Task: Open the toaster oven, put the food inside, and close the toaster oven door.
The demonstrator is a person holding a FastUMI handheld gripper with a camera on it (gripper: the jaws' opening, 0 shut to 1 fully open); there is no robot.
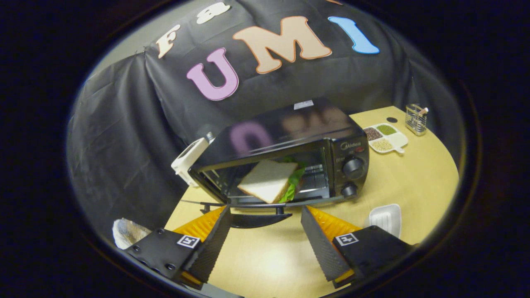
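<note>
A black toaster oven (pixel 290 136) stands on the wooden table (pixel 414 186) with its door (pixel 252 207) folded down flat toward me. A sandwich (pixel 271 180) of white bread with green lettuce lies on the rack in the oven's mouth, its near corner reaching the door hinge. The door's curved handle (pixel 258 219) sits just ahead of my fingers. My gripper (pixel 265 213) is open, its fingers spread wide on either side of the handle, nothing between them.
A white tray (pixel 386 138) with compartments of grains and a wire holder (pixel 416 119) stand beyond the oven on the right. A small white dish (pixel 386 218) lies near the right finger. A white device (pixel 188 159) sits left of the oven, crumpled foil (pixel 128 232) by the left finger.
</note>
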